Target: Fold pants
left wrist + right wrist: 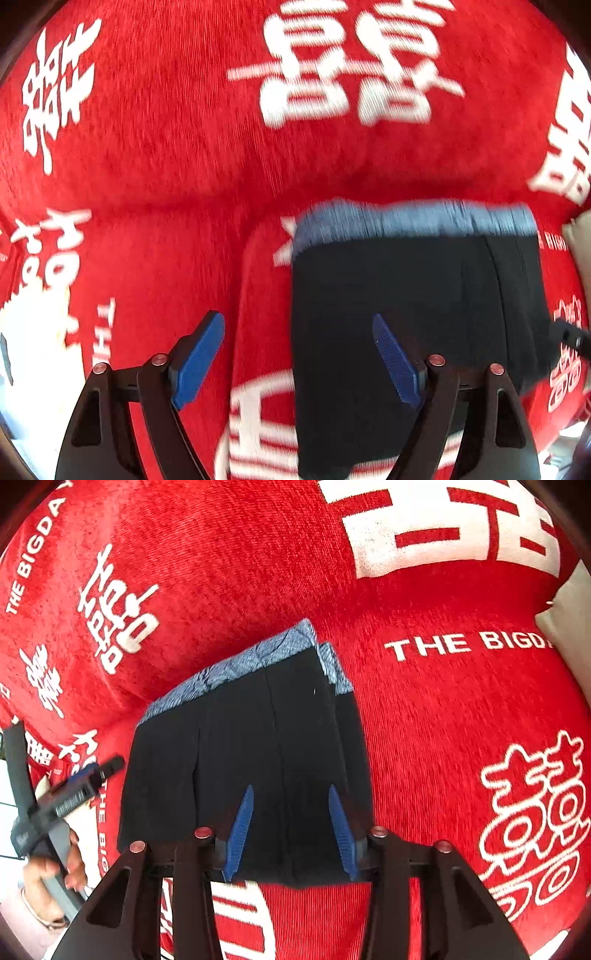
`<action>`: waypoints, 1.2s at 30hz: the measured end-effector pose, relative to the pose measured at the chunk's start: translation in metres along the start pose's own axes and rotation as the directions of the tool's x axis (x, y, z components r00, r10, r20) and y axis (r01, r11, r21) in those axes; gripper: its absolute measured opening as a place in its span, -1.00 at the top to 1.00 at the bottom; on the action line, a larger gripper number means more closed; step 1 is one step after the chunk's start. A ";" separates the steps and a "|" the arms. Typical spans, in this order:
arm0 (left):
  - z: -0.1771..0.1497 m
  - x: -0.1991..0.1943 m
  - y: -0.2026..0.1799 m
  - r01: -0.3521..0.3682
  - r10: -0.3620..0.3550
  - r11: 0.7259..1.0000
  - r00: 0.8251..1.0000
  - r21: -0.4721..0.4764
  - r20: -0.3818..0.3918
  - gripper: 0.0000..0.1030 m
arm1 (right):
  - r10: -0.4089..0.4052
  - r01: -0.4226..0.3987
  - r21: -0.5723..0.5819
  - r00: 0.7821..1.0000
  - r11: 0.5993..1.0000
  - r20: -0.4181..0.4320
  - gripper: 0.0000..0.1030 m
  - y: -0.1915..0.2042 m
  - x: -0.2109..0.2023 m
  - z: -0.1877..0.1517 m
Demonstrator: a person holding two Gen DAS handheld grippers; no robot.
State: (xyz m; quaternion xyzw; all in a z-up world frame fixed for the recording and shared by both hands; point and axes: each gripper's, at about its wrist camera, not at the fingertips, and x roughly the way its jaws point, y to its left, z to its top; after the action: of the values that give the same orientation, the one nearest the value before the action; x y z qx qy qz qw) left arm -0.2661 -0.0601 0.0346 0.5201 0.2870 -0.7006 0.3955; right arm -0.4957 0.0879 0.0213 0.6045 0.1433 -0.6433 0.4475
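The pants (pixel 243 760) lie folded into a compact dark rectangle on the red cover (pixel 424 716). Both grippers, left gripper (pixel 299 362) and right gripper (pixel 291 830), hang open and empty; the fold appears complete, so only 1 withdrawal remains.

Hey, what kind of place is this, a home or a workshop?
Probably a home, perhaps a bed or sofa. A plush red cover printed with white wedding characters lies under the folded dark pants, with a pale cushion beside.

Home: red wedding bedspread (pixel 424 720)
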 end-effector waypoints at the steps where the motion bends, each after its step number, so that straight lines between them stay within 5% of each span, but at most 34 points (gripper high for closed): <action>1: -0.007 0.004 0.001 0.001 -0.002 1.000 1.000 -0.007 -0.022 -0.63 | -0.004 0.004 -0.005 1.000 1.000 -0.004 0.09 0.001 0.000 -0.003; 3: -0.027 0.016 -0.001 0.012 -0.015 0.999 0.997 -0.037 -0.078 -0.63 | -0.017 0.017 -0.024 1.000 1.000 -0.024 0.08 0.002 0.002 -0.011; 6: -0.038 0.019 0.000 0.026 -0.031 0.996 0.998 -0.084 -0.062 -0.63 | -0.054 0.051 -0.050 0.997 0.997 -0.059 0.03 0.002 0.012 -0.022; 17: -0.034 0.024 0.008 0.028 -0.035 0.994 0.997 -0.105 -0.067 -0.69 | -0.080 0.078 -0.034 0.994 0.996 -0.075 -0.35 -0.002 0.023 -0.029; 31: -0.028 0.030 0.021 0.047 -0.055 0.993 0.996 -0.111 -0.075 -0.69 | -0.126 0.122 -0.041 0.988 0.992 -0.094 -0.38 0.009 0.024 -0.028; 33: -0.028 0.032 0.023 0.030 -0.039 0.994 0.996 -0.109 -0.078 -0.88 | -0.129 0.126 -0.042 0.987 0.991 -0.096 -0.40 0.010 0.024 -0.027; 36: -0.026 0.036 0.028 0.055 -0.067 0.990 0.994 -0.129 -0.090 -0.88 | -0.122 0.119 -0.039 0.987 0.992 -0.106 -0.46 0.008 0.027 -0.024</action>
State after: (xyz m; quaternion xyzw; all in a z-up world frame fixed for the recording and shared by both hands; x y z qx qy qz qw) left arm -0.2340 -0.0624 -0.0068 0.5175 0.3649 -0.6672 0.3922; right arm -0.4705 0.0904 -0.0064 0.6212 0.2142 -0.6330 0.4093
